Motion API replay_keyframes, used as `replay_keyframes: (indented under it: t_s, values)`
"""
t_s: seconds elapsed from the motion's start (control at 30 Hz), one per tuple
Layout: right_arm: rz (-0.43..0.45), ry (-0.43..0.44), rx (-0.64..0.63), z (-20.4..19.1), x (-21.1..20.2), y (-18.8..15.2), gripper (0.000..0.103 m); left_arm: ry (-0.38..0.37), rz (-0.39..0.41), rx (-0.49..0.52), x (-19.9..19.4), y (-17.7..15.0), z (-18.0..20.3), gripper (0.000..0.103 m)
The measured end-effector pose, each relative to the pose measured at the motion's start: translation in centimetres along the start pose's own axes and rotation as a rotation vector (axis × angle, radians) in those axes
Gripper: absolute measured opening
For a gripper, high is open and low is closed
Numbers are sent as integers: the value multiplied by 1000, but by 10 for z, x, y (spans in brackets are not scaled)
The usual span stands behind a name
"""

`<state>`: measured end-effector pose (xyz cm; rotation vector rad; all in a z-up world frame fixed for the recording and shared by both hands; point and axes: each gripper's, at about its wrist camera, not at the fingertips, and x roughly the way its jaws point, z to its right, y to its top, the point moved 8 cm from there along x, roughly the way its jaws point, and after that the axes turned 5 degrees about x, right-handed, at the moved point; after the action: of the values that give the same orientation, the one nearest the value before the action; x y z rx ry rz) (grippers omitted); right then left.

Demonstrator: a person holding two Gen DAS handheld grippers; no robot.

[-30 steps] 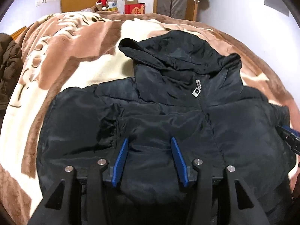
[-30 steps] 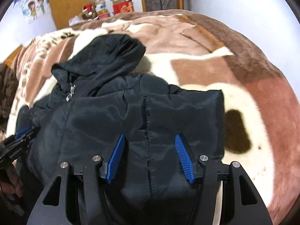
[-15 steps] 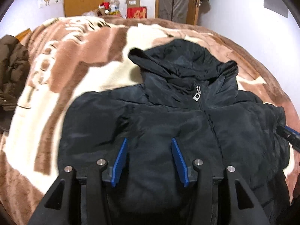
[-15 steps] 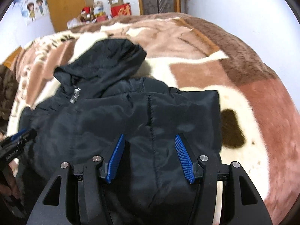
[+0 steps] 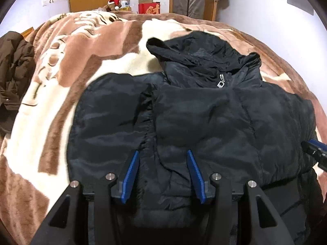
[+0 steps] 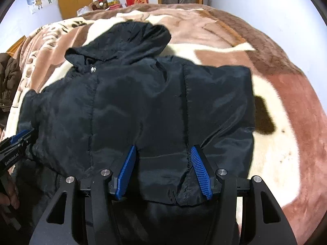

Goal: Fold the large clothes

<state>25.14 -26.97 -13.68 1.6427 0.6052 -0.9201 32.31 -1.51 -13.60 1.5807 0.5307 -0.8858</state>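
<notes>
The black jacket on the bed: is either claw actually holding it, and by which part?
Neither holds it. The left claw and right claw both stand open over the black jacket, with no fabric pinched between their blue pads.

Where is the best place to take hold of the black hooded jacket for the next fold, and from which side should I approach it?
Probably the hood of the black jacket. It lies flat beyond the collar, a loose flap on the blanket, so it can be pinched at its far edge and drawn toward you over the body. Both sleeves look already folded in. The right hand-held gripper, open, could reach forward over the jacket.
</notes>
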Motion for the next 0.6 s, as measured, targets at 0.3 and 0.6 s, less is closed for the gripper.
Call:
replay_keyframes:
  t_s: [0.3, 0.6]
  values:
    - [21, 18, 39, 8, -5, 1, 57, 67, 27, -77, -12, 12, -63, 52]
    - [5, 3, 0, 1, -2, 2, 57, 38, -23, -92, 7, 6, -60, 52]
